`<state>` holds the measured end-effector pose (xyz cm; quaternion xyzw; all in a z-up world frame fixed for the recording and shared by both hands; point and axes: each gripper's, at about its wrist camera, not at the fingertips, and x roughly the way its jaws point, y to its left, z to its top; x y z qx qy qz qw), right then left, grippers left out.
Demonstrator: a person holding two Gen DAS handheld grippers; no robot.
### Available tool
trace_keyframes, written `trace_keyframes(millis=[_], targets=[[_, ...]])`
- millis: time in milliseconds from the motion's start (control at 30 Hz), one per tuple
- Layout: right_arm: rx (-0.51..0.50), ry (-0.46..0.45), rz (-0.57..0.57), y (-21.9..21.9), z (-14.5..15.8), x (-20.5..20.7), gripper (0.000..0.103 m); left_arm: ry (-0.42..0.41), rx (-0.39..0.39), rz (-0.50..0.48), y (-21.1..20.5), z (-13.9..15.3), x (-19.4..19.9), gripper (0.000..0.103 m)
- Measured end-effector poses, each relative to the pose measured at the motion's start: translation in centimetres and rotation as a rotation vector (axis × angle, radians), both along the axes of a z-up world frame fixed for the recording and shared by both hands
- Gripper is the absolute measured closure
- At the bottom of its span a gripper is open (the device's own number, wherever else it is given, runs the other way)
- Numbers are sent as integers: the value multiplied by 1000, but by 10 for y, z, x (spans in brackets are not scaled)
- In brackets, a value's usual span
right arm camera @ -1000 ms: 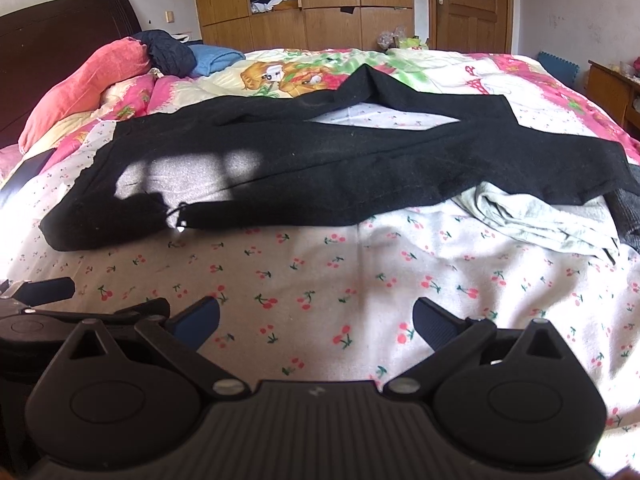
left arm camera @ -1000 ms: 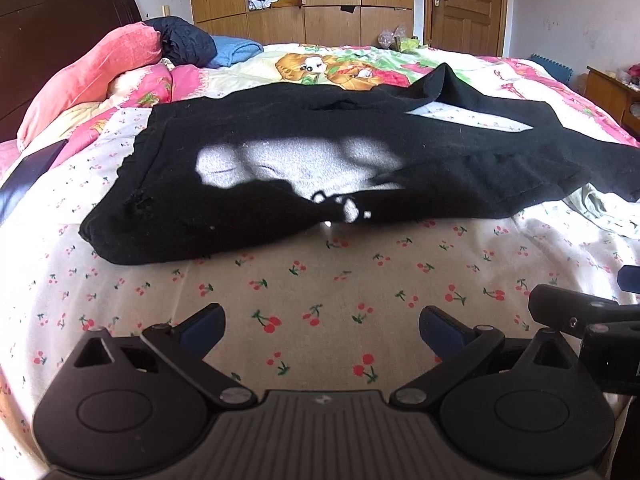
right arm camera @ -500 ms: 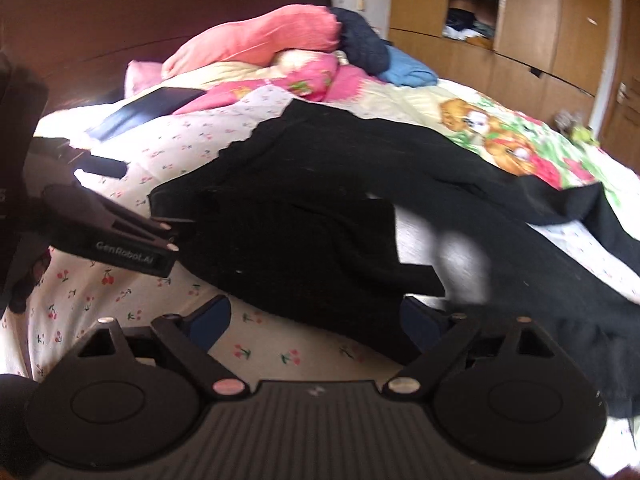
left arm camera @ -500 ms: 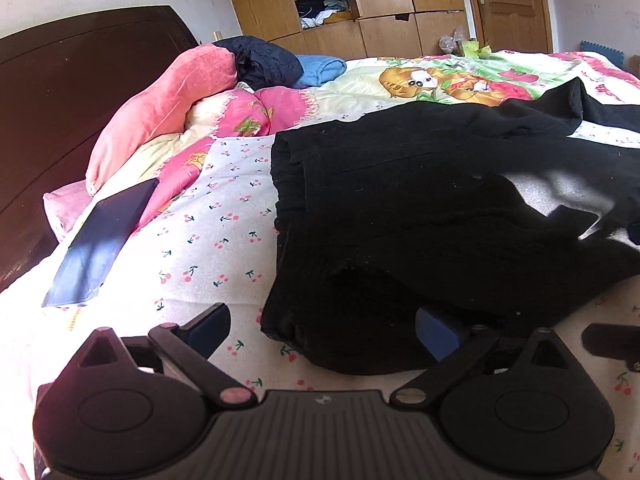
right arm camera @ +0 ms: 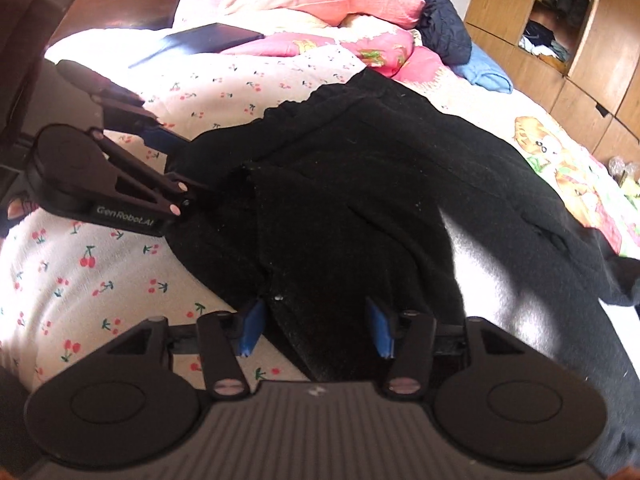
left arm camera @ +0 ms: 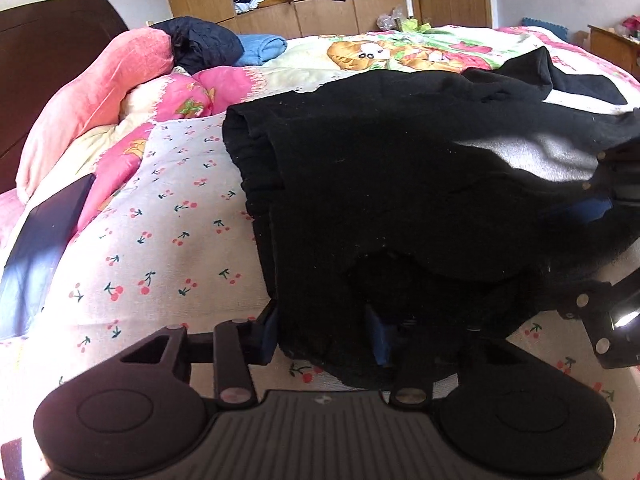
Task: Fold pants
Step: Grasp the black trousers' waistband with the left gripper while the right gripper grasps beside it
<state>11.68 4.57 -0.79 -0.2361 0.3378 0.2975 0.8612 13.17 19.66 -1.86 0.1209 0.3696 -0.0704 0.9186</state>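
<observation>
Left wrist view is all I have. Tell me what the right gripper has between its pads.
Observer: The right gripper has the near edge of the black pants lying between its blue pads. Its jaws are closing, and the cloth does not look pinched yet.
Operator: Now describe my left gripper from the side.
Observer: In the right wrist view, the left gripper reaches in from the left. A corner of the pants' wide end sits between its fingers, and its jaws are closing too.
</observation>
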Motion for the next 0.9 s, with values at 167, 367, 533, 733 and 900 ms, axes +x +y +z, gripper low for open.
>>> trace_keyframes(millis=[167,367,533,733,900], targets=[[-4,1,-32,15,-6,8,43,1,-44,1,8,4,-5,52],[26,103,-56,39,9,-4,92,0,-132,7,31,24,-15,63],[149,251,78,60,27,-30,102,-16,-109,-13,46,37,-32,66],[251,254,139,99,28,-68,101,-10,54,109,71,31,-43,85],[213,230,-68,29,23,-57,86,-39,5,47,69,36,-59,80]])
